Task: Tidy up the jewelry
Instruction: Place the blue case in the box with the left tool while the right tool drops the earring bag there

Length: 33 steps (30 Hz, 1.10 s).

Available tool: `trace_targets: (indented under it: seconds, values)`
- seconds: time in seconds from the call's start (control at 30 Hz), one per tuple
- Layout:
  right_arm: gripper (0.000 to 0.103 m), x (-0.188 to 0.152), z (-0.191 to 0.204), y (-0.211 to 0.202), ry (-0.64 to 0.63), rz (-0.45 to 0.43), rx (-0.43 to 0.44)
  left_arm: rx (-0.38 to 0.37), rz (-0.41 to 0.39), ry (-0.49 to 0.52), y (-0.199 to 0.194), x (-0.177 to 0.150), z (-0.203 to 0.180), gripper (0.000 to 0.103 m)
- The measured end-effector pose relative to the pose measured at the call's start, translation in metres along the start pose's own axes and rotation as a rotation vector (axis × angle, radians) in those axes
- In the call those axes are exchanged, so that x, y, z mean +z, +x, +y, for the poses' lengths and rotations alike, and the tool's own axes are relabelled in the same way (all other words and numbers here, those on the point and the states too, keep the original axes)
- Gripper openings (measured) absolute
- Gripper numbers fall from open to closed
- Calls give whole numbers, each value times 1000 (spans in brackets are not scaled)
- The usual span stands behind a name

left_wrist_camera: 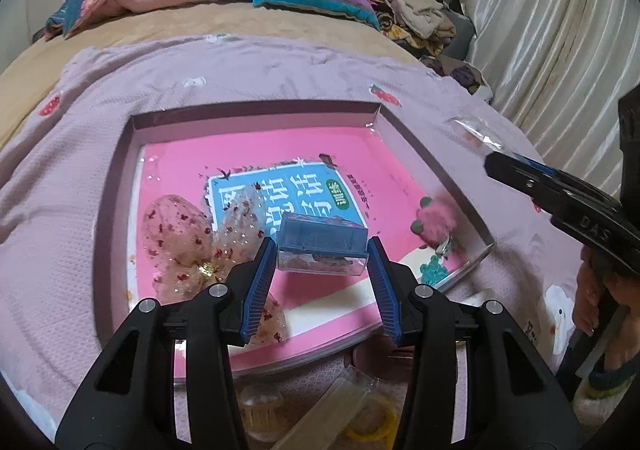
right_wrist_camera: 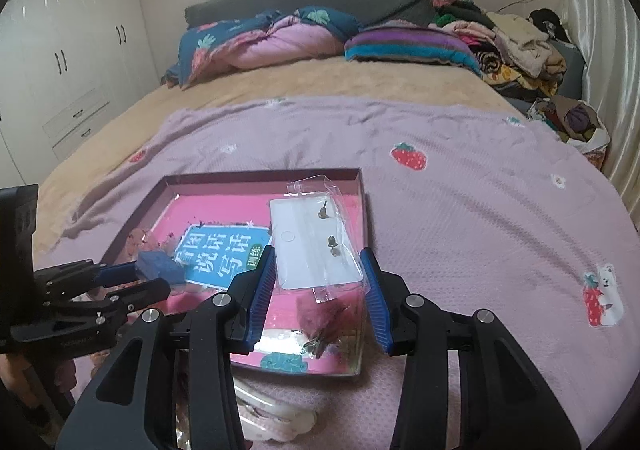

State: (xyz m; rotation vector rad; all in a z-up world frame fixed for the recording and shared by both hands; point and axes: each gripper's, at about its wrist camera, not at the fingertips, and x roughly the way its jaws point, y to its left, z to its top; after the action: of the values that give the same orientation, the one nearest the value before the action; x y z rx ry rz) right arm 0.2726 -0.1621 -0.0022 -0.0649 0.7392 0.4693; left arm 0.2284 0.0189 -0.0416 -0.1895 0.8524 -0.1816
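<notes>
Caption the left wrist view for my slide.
Left gripper clamps a small blue-lidded clear plastic box above a pink book lying in a shallow cardboard tray.

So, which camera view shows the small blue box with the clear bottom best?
The left wrist view: the blue box sits centred between the left gripper fingers, lid and clear base both visible. The right wrist view shows only its blue top, small, at the left.

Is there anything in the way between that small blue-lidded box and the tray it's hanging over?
Nothing visible blocks it. The left tool grips the blue-lidded box above the pink book lying in the tray. The sequined bow sits to its left and the fuzzy pink hair clip to its right, both clear of the spot beneath.
</notes>
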Motion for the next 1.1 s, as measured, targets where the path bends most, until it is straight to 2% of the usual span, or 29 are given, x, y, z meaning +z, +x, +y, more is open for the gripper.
trace_targets:
  seconds: [0.3, 0.63, 0.87, 1.1]
  values:
    - [41, 2, 4, 37, 3, 68, 6, 11, 22, 6, 6, -4, 4, 38]
    - [42, -15, 4, 61, -4, 129, -15, 40, 34, -15, 7, -4, 13, 38]
    - [47, -23, 8, 58, -12, 132, -10, 67, 25, -23, -3, -5, 20, 38]
    - [59, -27, 9, 42, -2, 109, 11, 82, 17, -38, -13, -6, 24, 39]
